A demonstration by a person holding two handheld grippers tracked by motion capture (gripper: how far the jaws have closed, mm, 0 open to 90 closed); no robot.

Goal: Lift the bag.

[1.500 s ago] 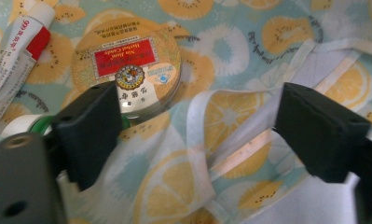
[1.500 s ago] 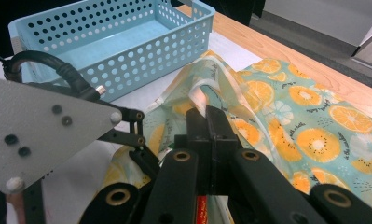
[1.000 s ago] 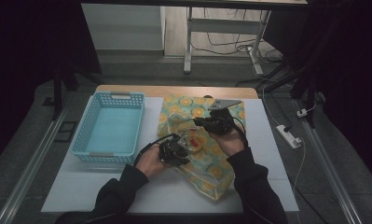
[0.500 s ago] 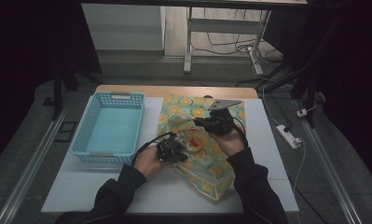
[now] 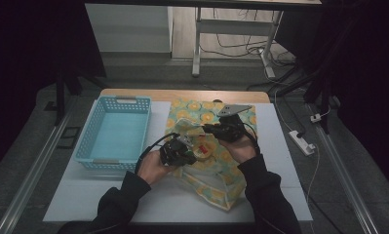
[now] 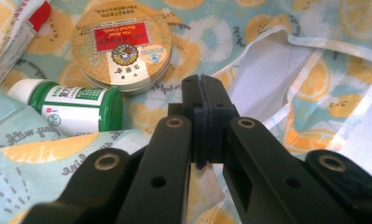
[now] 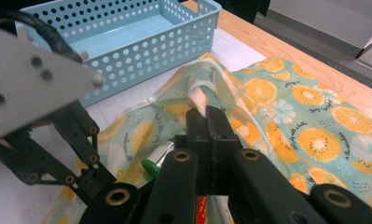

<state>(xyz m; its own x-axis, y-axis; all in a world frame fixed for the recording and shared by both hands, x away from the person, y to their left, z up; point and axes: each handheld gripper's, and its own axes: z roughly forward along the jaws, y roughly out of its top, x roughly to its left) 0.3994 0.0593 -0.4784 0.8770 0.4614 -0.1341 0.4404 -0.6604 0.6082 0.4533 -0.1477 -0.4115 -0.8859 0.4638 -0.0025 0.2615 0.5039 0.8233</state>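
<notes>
A fabric bag printed with orange slices lies on the white mat, its mouth held apart. My right gripper is shut on the bag's upper rim, which tents up to its jaws. My left gripper has just been closing and is now shut, with the bag's near edge drawn up to it. Inside the bag lie a round gold tin, a green-capped white bottle and a white-and-red packet.
A light blue perforated basket stands left of the bag with nothing in it. The wooden table edge runs behind the mat. In the right gripper view the left gripper's grey plate sits close by.
The left gripper has drawn its jaws together and lifted slightly at the bag's near edge. The right gripper has held still on the rim.
</notes>
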